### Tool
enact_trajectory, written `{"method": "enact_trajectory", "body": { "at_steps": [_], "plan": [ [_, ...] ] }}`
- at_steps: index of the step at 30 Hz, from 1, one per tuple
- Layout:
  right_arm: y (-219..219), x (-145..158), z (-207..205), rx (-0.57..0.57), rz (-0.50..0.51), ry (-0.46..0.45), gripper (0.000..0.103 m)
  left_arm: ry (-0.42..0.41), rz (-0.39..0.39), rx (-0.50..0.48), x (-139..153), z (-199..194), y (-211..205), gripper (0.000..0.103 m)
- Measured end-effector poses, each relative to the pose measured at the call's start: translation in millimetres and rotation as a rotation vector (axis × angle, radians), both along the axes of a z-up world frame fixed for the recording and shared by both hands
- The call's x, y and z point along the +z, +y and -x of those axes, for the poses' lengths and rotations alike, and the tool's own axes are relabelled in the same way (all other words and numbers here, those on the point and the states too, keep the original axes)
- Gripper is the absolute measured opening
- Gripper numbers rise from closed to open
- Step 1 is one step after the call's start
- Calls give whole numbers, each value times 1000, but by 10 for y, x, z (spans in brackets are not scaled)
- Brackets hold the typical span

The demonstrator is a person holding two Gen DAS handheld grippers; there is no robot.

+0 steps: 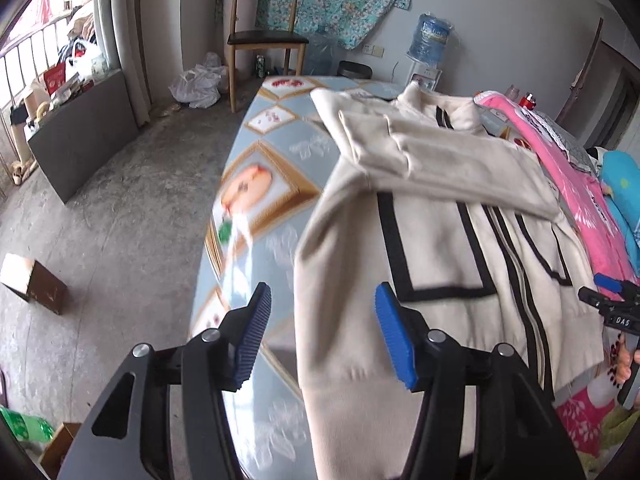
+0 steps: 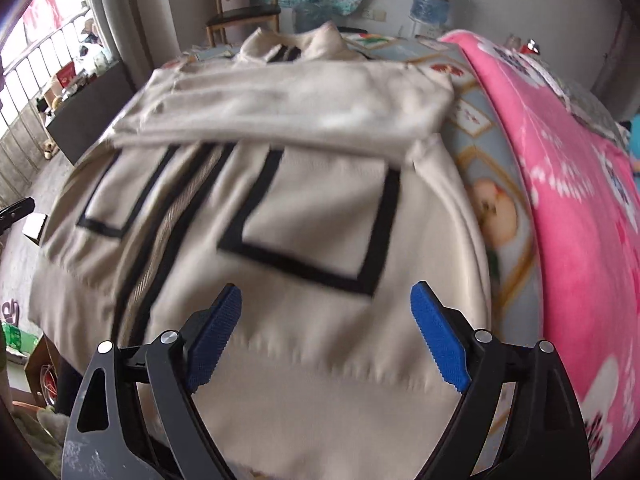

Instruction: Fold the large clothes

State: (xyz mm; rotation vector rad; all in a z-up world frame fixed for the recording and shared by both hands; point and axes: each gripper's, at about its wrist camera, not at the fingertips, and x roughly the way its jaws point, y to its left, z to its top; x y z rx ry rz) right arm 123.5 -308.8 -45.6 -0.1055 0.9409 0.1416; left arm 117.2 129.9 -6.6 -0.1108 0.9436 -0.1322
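A cream zip jacket (image 1: 440,248) with black trim lies flat on the patterned blue tablecloth (image 1: 272,160), both sleeves folded across its chest. My left gripper (image 1: 320,340) is open above the jacket's left hem edge, blue pads apart, nothing between them. The other gripper's black tip (image 1: 612,304) shows at the far right of the left wrist view. In the right wrist view the jacket (image 2: 280,220) fills the frame, and my right gripper (image 2: 326,340) stands wide open over the hem's right part, holding nothing.
A pink floral blanket (image 2: 568,200) lies along the table's right side. A wooden chair (image 1: 264,40), water bottles (image 1: 432,38) and plastic bags (image 1: 198,84) stand beyond the far end. A cardboard box (image 1: 34,282) sits on the concrete floor at left.
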Motion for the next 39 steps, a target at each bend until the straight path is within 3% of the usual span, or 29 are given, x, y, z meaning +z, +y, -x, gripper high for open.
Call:
{"method": "enact_trajectory", "body": {
  "at_steps": [7,14,21,25,27,31,35,39],
  "plan": [
    [-37,-103,491,-72,3,-3,83,47,-19,-16,-268,456,-125,53],
    [-293,-108,816,-164,-1,-27,83,67,12,9,-406,652,-116,53],
    [-806,-185,984,-303,-133,-11,83,60,70,30,-411,710,-5,53],
    [-951,-234,957,-311,-222,-9,82,57,145,44,-411,704,57,51],
    [-998,-285,918,-314,-275,10,71,54,179,51,-418,694,81,44],
    [-993,-368,870,-339,-277,37,61,49,189,69,-435,680,87,28],
    [-967,-389,915,-319,-298,48,41,68,210,81,-431,649,138,23],
    [-906,-396,991,-291,-276,60,36,115,257,69,-454,683,170,23]
  ]
}}
